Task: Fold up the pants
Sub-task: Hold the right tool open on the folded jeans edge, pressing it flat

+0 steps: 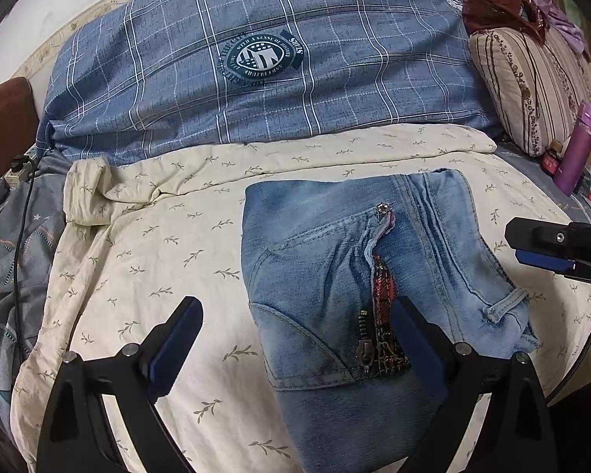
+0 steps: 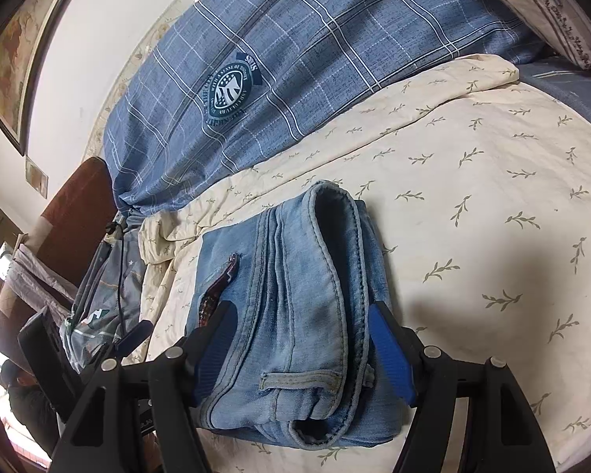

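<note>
Denim: the jeans [image 1: 354, 287] are already folded into a chunky bundle, sitting on the cream leaf-print sheet [image 1: 138, 276] on the bed, fly and zipper [image 1: 364, 349] facing up.
Far left: black cable [image 1: 19, 236] and a power strip at the bed edge, well clear of things.
Left gripper [image 1: 295, 339]: fingers wide open, nothing pinched; one finger over bare sheet, the other over the fly area.
Right gripper [image 2: 303, 347]: fingers straddle the bundle's waistband end, one each side. Can't tell if the pads actually press the denim, looks more like loose bracketing, so I'd call it open.
Behind: blue plaid duvet [image 1: 256, 59] piled up, striped pillow [image 1: 532, 90] to the right.
Far right: purple bottle [image 1: 577, 149] and bits near the pillow.
Risk: the thick folded layers look springy, so a one-sided squeeze could make the top layer slide and the fold pop open.
Also: the left finger could snag the zipper pull or plaid lining and drag the stack crooked.
</note>
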A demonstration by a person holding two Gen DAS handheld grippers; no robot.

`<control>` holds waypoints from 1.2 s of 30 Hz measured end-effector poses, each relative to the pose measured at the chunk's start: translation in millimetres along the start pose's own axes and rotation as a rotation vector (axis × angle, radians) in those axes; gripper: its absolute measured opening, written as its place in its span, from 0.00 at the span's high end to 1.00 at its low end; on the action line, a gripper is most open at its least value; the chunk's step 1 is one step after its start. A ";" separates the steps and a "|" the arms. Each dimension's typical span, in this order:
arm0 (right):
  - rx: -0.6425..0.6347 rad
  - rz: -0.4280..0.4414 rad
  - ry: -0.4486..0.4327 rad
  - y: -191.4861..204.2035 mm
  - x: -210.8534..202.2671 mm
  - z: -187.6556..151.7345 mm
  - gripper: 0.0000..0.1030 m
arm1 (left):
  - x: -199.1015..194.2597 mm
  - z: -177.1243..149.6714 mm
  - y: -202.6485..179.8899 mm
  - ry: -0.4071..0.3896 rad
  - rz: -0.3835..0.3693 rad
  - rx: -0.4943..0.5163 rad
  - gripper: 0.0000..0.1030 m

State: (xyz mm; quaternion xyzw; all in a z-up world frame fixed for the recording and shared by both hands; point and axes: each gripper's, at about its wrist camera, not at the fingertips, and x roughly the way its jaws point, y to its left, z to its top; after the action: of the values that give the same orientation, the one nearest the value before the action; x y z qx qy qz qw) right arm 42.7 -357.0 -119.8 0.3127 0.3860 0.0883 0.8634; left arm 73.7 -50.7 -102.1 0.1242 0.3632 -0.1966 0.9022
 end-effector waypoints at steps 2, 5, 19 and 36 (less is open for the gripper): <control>0.001 -0.001 -0.002 0.3 -0.1 -0.3 0.30 | 0.8 -0.2 -0.1 0.005 -0.002 -0.002 0.07; 0.005 -0.001 -0.001 -0.4 0.2 -0.4 0.30 | 2.8 -0.2 1.3 0.013 -0.006 -0.012 0.07; 0.007 -0.006 0.014 -0.9 2.4 -0.7 0.30 | 8.9 -0.2 6.8 0.041 -0.036 -0.045 0.07; 0.015 -0.018 0.027 -2.2 5.2 -1.0 0.30 | 14.6 1.0 11.7 0.072 -0.068 -0.082 0.07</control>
State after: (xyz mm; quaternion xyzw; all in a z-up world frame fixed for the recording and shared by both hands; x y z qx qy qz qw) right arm 45.3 -356.2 -124.8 0.3146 0.4010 0.0820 0.8565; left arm 89.1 -44.4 -110.7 0.0816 0.4073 -0.2077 0.8856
